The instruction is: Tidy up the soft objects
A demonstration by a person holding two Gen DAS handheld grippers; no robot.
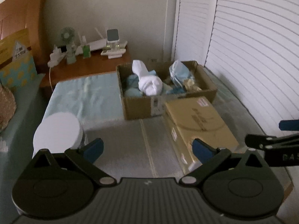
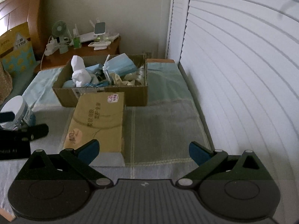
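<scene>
An open cardboard box stands on the bed. It holds a rolled white cloth, blue soft items and beige pieces. A flat yellow-brown package lies in front of the box. My left gripper is open and empty, hovering above the bed well short of the box. My right gripper is open and empty, near the package's front end. Each gripper shows at the edge of the other's view.
A white-lidded jar stands on the bed at the left. A wooden nightstand with a small fan and gadgets is behind. White louvred doors run along the right. A yellow-blue bag leans by the headboard.
</scene>
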